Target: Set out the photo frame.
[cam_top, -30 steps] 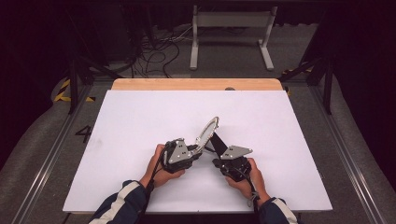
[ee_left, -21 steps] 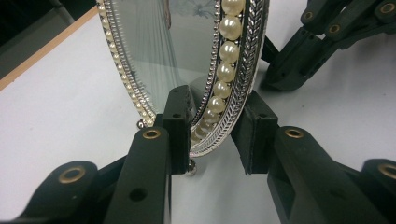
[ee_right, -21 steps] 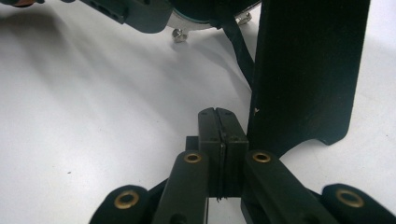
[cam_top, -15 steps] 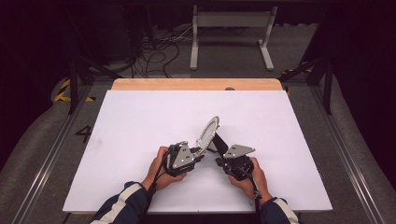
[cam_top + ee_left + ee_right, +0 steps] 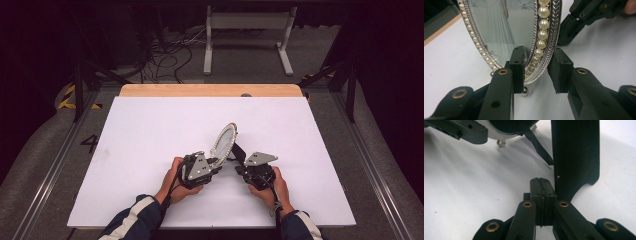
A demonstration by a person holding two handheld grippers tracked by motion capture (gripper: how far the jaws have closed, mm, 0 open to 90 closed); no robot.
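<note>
an oval photo frame with a silver herringbone rim and a ring of pearl beads [image 5: 224, 141] stands tilted on the white table top [image 5: 150, 130], just ahead of the person's two hands, near the middle of the table's near half. in the left gripper view the frame [image 5: 524, 37] sits edge-on between the jaws of the left gripper [image 5: 537, 72]: the left-hand pad lies against the glass face at the lower rim, while the right-hand pad stands a little apart from the back of the rim, so the jaws are narrowly parted around the frame and not clamped on it. small round silver feet [image 5: 525, 91] at the frame's lower edge rest on the table. in the high view the left gripper [image 5: 216, 165] meets the frame's lower edge. the right gripper [image 5: 540, 192] has its jaws pressed fully together with nothing between them, just beside the frame's black rear stand leg [image 5: 575, 157], which rests on the table. the person's right hand [image 5: 272, 186] holds that gripper low on the table.
</note>
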